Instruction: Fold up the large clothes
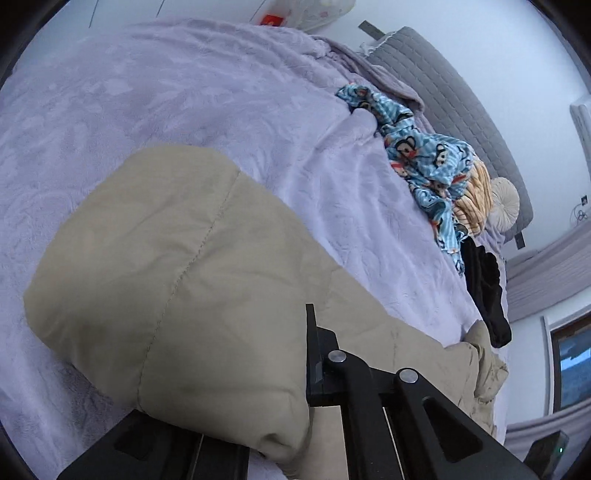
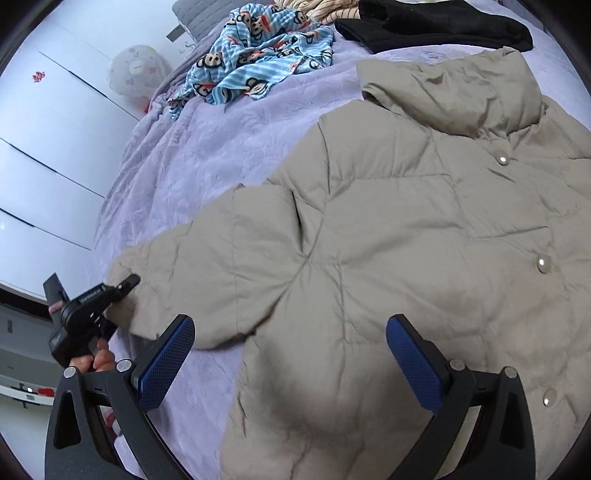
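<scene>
A beige quilted puffer jacket (image 2: pixel 406 240) with pearl buttons (image 2: pixel 542 265) lies front-up on a lilac bedspread (image 2: pixel 207 155). Its sleeve (image 1: pixel 177 266) stretches out to the left. My left gripper (image 2: pixel 127 282) is shut on the cuff end of that sleeve; in the left wrist view one black finger (image 1: pixel 314 354) presses on the fabric and the other is under it. My right gripper (image 2: pixel 290 354) is open and empty, hovering over the jacket's lower front near the armpit, with blue pads (image 2: pixel 166 365).
A blue monkey-print garment (image 2: pixel 258 51), a striped cream garment (image 1: pixel 474 199) and a black garment (image 2: pixel 436 26) lie crumpled near the grey padded headboard (image 1: pixel 443 96). White wardrobe doors (image 2: pixel 48 147) stand beside the bed. A window (image 1: pixel 572 369) is at the right.
</scene>
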### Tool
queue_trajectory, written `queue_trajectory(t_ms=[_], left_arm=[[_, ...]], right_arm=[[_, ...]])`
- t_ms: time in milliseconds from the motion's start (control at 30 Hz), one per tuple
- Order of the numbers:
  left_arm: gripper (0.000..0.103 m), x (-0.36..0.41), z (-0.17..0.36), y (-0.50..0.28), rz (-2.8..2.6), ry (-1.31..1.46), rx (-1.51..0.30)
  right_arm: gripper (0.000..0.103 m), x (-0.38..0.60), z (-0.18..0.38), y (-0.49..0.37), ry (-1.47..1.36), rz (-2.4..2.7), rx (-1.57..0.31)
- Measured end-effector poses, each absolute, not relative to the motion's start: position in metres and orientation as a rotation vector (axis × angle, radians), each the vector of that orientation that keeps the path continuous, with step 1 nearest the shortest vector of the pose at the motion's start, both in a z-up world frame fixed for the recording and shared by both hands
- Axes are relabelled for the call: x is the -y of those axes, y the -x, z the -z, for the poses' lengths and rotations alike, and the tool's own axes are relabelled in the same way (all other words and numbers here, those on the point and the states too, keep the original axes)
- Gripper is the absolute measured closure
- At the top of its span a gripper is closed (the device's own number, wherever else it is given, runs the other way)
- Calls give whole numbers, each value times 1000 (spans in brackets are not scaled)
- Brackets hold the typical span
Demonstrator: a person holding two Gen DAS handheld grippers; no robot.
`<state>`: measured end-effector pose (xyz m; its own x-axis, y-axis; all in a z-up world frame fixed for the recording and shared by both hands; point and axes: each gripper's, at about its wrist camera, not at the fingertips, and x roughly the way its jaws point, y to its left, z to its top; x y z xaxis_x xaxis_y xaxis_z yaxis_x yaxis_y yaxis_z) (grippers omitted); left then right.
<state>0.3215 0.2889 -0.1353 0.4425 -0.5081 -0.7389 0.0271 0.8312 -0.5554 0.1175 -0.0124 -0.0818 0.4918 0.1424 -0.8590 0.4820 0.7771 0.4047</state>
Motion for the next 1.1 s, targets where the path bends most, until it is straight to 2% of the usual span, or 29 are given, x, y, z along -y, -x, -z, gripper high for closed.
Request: queue_trajectory(t_ms=[67,100,133,367,500,733,800,933,1100], left_arm=[[97,-284,112,-317,392,470,-1022],[97,-280,101,-315,416,458,-1004],[97,-275,87,-313,454,443,-979],[97,-206,8,-281,756,313,-844],[97,-141,-14,-258,900,287,-839],[97,-8,-28,-184,1079,88,-803],[97,33,-17,-158,1109,-28,-798],[97,94,47,-128,1088,-219,-920],[97,115,117,-112,943,-401,-1054]], right_arm=[[39,14,87,-128,-740,215,-1042],[75,16,95,-135,-792,196,-1051],[87,18,104,-140,-856,165,-1056],[88,0,142,-163,-911,81,-1091],[89,-1,164,-165,-956,51,-1125],[89,49,128,-109,-991,32,-1107],[89,83,114,-73,-998,105,-1106],[88,147,92,-7,-903,278,-1105],[87,201,89,51,-880,401,-1099]])
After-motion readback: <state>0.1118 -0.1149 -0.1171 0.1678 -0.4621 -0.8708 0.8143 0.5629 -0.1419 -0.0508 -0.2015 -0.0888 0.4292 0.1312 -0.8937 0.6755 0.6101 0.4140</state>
